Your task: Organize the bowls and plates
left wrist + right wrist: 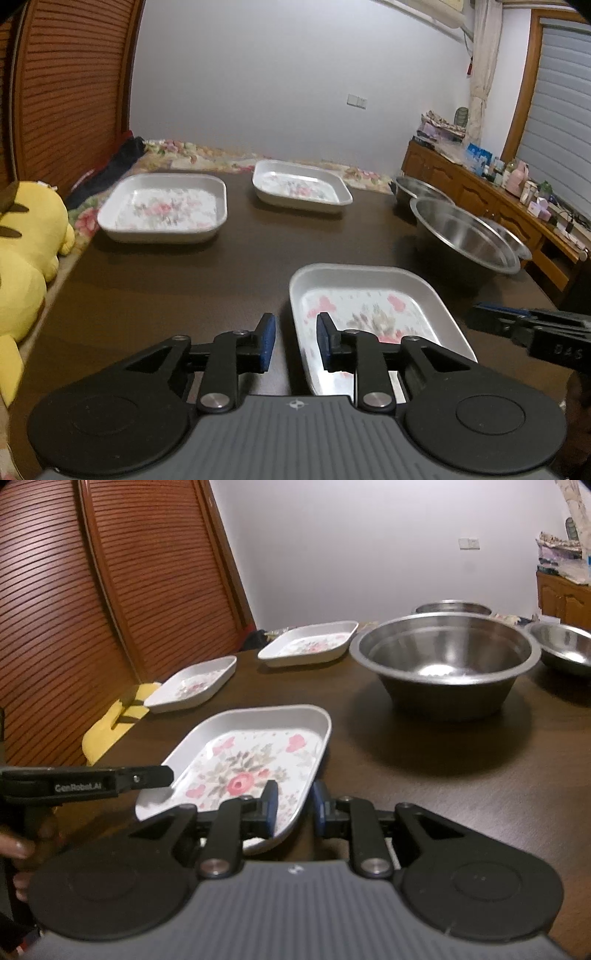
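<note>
The nearest floral plate (373,310) lies flat on the dark brown table (177,280), close to the table's near edge, a square white dish with rounded corners and pink flowers printed on its floor. The left gripper (296,341) straddles the plate's left rim – one blue pad sits inside the dish, the other outside over the table – with a clear gap on both sides of the rim, so its jaws stand released, not pressing the plate. The right gripper (293,805) straddles the opposite rim in the same way: one pad over the flowered floor, the other outside, and the gap there looks narrow, yet I cannot tell whether the pads actually press on the rim.

Two more floral plates rest further back on the table, well apart from each other – one toward the left (162,208), one nearer the middle (301,186). To the right of the near plate stands a large steel bowl (445,661), upright; a second steel bowl (452,608) peeps out behind it, and a third (561,646) sits off to its right.

Beyond the table's left edge lies a yellow plush toy (29,251) against a slatted wooden door (70,96). A floral cloth (207,155) runs along the far edge, and a wooden sideboard (476,192) crowded with small things stands by the right wall
</note>
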`<state>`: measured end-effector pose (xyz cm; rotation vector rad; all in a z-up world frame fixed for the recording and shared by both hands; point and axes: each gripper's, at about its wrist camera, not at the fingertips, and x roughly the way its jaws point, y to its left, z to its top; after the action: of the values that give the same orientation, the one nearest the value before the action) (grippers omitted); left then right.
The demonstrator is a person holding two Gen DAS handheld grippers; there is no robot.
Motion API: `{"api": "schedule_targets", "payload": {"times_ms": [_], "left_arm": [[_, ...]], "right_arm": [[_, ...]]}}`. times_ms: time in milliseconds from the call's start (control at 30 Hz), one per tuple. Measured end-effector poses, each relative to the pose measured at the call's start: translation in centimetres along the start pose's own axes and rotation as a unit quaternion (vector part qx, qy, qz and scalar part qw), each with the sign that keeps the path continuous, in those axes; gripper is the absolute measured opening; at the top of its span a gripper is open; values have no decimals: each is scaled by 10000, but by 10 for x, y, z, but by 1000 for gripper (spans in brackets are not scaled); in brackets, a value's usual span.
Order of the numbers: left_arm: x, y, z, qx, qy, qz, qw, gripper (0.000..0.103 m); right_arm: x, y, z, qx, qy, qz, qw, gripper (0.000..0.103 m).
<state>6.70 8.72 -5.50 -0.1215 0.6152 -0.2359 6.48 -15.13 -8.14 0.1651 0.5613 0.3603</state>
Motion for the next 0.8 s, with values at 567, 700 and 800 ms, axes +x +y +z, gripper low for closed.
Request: {"api": "schedule_targets", "payload": {"times_ms": [567,700,800], "left_arm": [[6,33,81,393,-490,268,9977,40],[13,56,88,387,-489,439,9971,48],[23,75,92,324,-420,518,9973,49]], "right_arm": [[3,42,81,-853,-334,370,9951,29],[19,53,95,-936,-251,498,9941,29],[40,60,105,-909,-35,631,9938,30]]}}
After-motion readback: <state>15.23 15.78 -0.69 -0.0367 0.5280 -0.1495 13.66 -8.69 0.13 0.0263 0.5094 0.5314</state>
